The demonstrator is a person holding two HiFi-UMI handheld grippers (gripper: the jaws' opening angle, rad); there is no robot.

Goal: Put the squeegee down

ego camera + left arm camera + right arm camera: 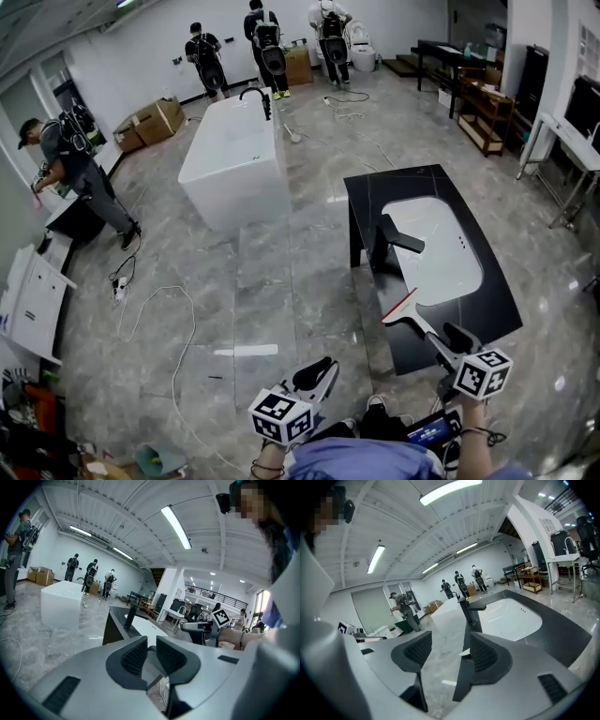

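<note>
Right tongs (pixel 450 645) gape wide and empty; left tongs (pixel 151 648) barely apart, also empty.

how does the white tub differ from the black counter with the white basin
The white block-shaped tub is white all over; the black counter is dark round its white basin. The tub stands farther off; the counter, nearer, bears a red-edged squeegee. Both carry black faucets.

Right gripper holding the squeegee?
No, the right gripper is open and empty; the squeegee lies on the black counter.
</note>
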